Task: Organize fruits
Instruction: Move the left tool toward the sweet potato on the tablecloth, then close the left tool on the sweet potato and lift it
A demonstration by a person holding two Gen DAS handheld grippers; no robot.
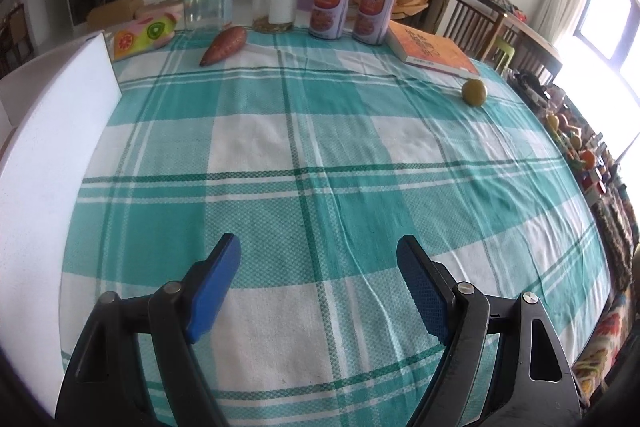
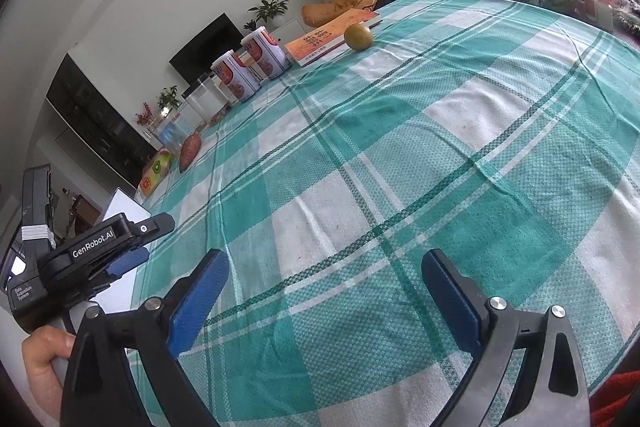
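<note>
- Left wrist view. Living room: dark television on a low white cabinet, potted plants, wooden chairs, bright window at right. The bench [image 1: 320, 155] carries a teal-and-white checked cloth with creases.
- Left gripper [image 1: 319, 247] hangs low over the near cloth, blue pads spread wide, nothing between them.
- Count, back row: one clear glass jar with gold lid [image 1: 207, 1], one clear jar with black lid [image 1: 277, 2], two white-capped printed tins [image 1: 350, 11], one orange-covered book [image 1: 431, 50], one fruit-print soft pouch [image 1: 143, 34]. A white foam-like panel [image 1: 60, 131] stands along the left edge.
- Produce: one reddish-brown tapered sweet potato [image 1: 224, 46] just in front of the jars; one round yellow-green fruit [image 1: 474, 91] near the book's corner, well apart from the gripper.
- Right wrist view. Same bench [image 2: 480, 147], seen tilted; a cluttered second table with mixed fruit sits by the window.
- Right gripper [image 2: 325, 269] also wide open and empty, over near cloth. The left gripper's black body shows at lower left, held by a hand [image 2: 42, 357].
- Round fruit [image 2: 359, 35] lies just beside the book [image 2: 328, 37]; whether touching, cannot tell. One sweet potato [image 2: 189, 151], two tins [image 2: 250, 65].
- Risks, judged: round fruit could roll off towards the far edge if nudged off-centre; pads could snag a cloth crease; reaching the sweet potato could knock a jar. No bowl or tray seen on this bench, so the destination is unclear.
</note>
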